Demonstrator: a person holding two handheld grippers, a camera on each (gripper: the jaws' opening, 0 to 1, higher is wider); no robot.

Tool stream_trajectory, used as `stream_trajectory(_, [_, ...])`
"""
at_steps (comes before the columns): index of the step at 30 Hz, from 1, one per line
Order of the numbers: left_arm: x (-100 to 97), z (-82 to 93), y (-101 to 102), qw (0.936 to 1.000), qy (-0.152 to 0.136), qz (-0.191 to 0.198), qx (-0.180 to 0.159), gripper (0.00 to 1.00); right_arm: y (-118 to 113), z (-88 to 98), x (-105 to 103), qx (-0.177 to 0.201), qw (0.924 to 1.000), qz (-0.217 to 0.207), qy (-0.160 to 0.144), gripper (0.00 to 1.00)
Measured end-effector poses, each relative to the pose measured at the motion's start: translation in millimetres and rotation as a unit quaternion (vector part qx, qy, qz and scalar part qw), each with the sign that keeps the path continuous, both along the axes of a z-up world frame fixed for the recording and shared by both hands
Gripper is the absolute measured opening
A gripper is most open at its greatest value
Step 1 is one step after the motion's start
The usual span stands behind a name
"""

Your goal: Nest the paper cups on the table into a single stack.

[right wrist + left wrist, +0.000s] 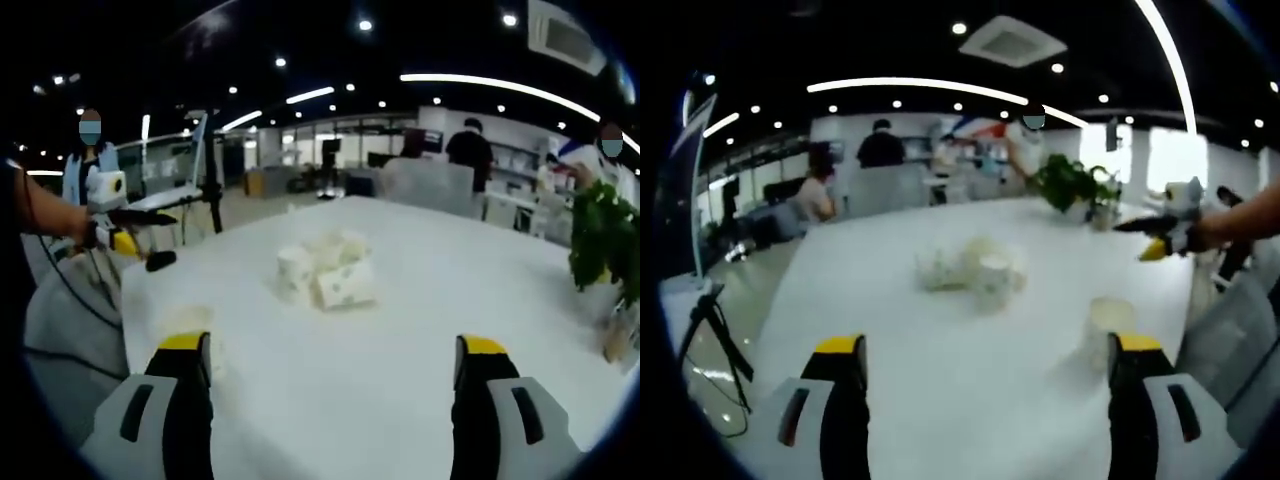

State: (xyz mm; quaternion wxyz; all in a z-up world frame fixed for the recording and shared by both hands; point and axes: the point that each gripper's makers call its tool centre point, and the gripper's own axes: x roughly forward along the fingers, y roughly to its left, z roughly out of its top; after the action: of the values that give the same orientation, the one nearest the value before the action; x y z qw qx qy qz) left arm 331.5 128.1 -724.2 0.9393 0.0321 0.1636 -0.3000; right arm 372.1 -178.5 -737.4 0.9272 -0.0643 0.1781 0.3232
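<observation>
Looks like the very start here: nothing nested yet, both claws just hovering over the white bench [940, 380] and lining up. The left claw [985, 360] has its jaws spread wide with nothing between them, and the right claw [335, 365] is the same, wide apart and empty.

The cluster of paper cups [975, 268] sits out ahead of the left claw, roughly centred between its jaws but well apart from them. From the right gripper view that same bunch [325, 272] is also straight ahead, a bit toward the left jaw. There's also a lone paper cup [1108, 325] standing upright right by the left claw's right jaw tip, just beside it; in the right gripper view it [185, 322] sits just past that claw's left jaw.

The cups are pale, whitish with some faint pattern, and the shot's blurry, so I can't count the pile. A few seem to lie on their sides, touching each other in a jumble.

My guess for the next move: grab the nearest single cup first since it's upright and easy, pinch it gently by the wall (thin paper will crush), then carry it to the pile. The tipped ones will need standing up or a sideways approach before they'll nest.
</observation>
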Motion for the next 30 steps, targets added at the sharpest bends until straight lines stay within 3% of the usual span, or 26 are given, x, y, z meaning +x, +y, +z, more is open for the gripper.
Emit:
stream_trajectory(19, [-3.0, -8.6, -7, 0.9999, 0.014, -0.001, 0.005, 0.98, 11, 0.9, 55, -0.024, 0.9990, 0.035, -0.008, 1.00])
stream_trajectory(30, [-1.2, -15.4, -5, 0.9996, 0.022, -0.008, 0.014, 0.98, 29, -1.0, 75, -0.030, 0.9980, 0.054, -0.011, 1.00])
